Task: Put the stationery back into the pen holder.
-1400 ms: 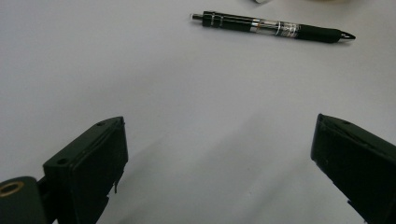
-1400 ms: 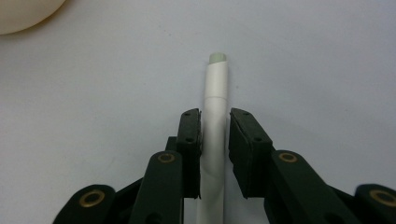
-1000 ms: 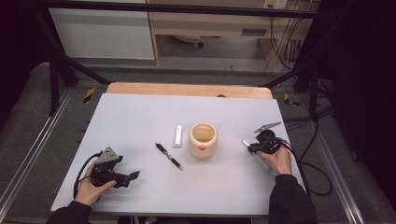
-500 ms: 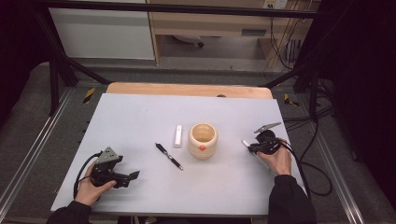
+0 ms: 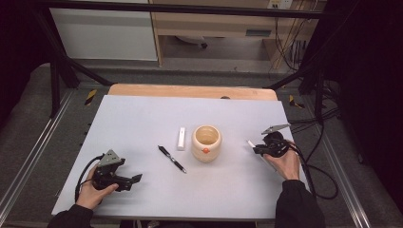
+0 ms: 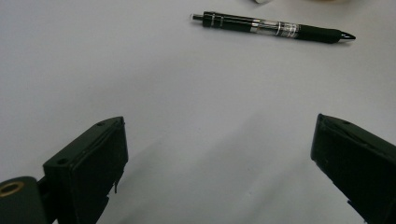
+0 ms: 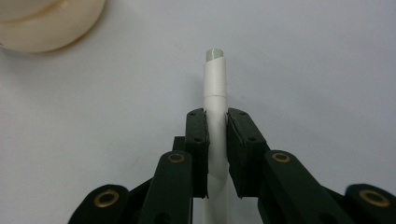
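Observation:
A cream-coloured cup with an orange mark stands mid-table; its rounded base sits at the upper left of the right gripper view. My right gripper is shut on a white pen-like stick to the right of the cup, the stick's tip pointing ahead of the jaws just over the table. A black pen lies left of the cup. A white bar lies beside the cup's left. My left gripper rests open at the front left, nothing between its jaws.
The pale grey table top has a wooden strip along its far edge. Cables trail off the right side. A metal frame and rails run along both sides of the table.

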The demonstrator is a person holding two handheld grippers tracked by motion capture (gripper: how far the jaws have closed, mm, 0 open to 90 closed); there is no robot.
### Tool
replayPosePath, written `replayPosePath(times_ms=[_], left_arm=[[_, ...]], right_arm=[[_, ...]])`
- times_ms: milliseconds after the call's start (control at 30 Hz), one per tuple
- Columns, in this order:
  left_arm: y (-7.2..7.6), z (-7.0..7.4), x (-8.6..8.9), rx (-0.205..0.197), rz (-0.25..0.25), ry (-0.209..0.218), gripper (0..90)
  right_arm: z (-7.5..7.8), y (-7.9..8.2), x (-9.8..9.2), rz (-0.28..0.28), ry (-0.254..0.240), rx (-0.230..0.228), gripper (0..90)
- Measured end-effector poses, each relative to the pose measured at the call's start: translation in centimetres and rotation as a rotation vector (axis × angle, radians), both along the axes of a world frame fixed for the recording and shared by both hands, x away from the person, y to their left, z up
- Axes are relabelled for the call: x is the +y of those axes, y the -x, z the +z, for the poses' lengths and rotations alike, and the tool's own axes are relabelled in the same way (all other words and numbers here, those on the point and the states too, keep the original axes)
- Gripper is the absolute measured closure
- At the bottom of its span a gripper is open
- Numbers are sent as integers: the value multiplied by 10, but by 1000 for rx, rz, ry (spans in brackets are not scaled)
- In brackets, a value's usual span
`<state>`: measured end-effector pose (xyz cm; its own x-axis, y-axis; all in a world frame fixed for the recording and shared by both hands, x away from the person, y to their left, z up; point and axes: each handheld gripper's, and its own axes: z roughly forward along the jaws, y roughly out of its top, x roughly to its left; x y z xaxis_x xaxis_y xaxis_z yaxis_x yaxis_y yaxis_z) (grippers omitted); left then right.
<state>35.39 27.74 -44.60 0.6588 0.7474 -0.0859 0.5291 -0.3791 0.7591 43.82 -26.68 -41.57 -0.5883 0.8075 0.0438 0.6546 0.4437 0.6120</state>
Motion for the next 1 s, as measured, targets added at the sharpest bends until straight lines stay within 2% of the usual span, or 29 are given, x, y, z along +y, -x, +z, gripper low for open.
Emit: replayPosePath(times_ms=[67,167,233,367,733,1000], left_arm=[[0,0,0,0,0,0,40],[0,0,0,0,0,-1,39],[0,0,0,-1,0,-1,40],[0,0,0,0,-1,-2,39],[0,0,0,-2,0,-2,40],[1,0,-1,-2,-2,-4,39]], right_arm=[[4,3,2,9,-23,-22,793],[7,5,4,10,-34,-27,792],[11,9,6,15,-47,-53,793],[14,14,8,13,-63,-68,793],[28,34,15,16,-185,-135,792],[36,44,20,11,-240,-188,792]])
